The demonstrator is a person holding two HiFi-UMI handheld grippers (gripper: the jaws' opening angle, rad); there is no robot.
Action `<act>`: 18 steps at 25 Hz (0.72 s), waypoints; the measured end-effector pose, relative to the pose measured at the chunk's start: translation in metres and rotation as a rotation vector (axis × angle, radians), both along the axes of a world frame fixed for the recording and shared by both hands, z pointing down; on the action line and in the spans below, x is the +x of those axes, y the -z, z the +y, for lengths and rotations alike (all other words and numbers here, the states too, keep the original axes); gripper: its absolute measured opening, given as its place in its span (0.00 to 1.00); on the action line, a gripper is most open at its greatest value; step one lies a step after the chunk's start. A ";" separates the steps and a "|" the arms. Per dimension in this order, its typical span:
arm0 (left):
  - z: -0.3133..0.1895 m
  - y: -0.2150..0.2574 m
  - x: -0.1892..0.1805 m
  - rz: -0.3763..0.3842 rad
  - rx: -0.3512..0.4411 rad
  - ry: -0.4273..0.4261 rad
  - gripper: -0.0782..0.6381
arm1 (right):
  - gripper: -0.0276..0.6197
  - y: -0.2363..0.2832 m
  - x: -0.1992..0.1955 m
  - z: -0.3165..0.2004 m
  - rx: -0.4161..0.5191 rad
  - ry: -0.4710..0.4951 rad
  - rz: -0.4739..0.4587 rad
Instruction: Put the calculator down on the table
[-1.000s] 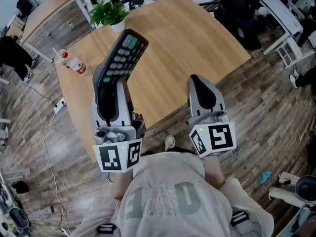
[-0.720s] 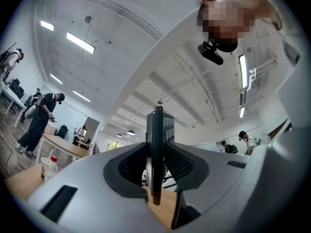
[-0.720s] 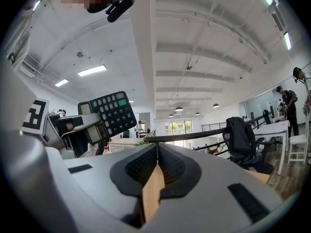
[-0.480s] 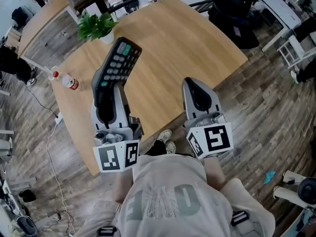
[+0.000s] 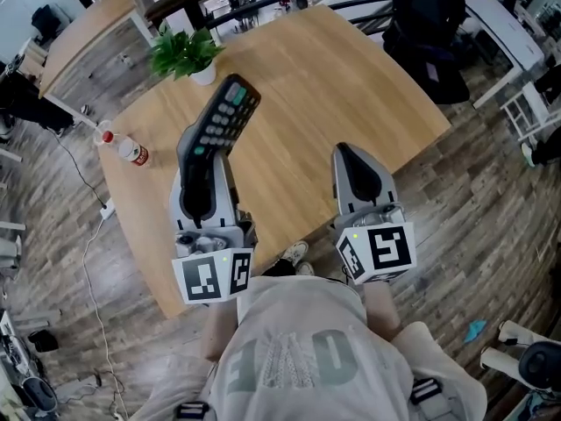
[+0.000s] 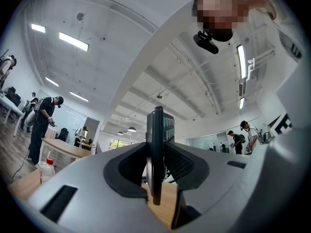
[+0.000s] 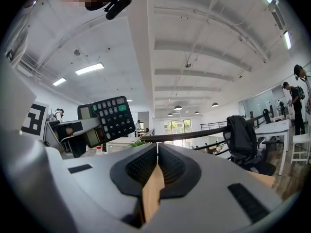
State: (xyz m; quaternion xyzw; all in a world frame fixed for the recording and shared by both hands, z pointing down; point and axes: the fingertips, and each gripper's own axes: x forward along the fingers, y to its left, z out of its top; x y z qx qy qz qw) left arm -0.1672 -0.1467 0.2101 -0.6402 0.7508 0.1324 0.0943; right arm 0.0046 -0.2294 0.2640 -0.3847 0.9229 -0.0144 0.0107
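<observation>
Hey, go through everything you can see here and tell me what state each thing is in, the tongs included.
calculator: clamped by its lower end, in the air over the table, not yet set down.
left tongs: shut on the calculator.
right tongs: shut, empty.
bottle: upright on the table, red cap on.
plant: upright in its pot on the table.

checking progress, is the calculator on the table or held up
Held up: the left tongs clamp the calculator by its lower end, tilted above the table.
</observation>
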 end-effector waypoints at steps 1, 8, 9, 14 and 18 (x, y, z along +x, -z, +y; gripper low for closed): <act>-0.001 -0.002 -0.002 0.000 -0.010 0.001 0.27 | 0.07 -0.001 0.000 -0.001 -0.006 0.001 0.001; -0.022 -0.017 -0.017 -0.102 -0.156 -0.045 0.27 | 0.07 -0.010 -0.002 0.001 -0.018 0.026 0.013; -0.026 -0.019 -0.020 -0.117 -0.181 -0.068 0.27 | 0.07 -0.012 -0.002 0.000 -0.026 0.024 0.014; -0.042 -0.031 -0.030 -0.161 -0.316 -0.213 0.27 | 0.07 -0.019 0.009 -0.003 -0.058 -0.005 0.023; -0.053 -0.050 -0.028 -0.196 -0.477 -0.386 0.27 | 0.07 -0.026 0.014 -0.002 -0.080 -0.022 0.034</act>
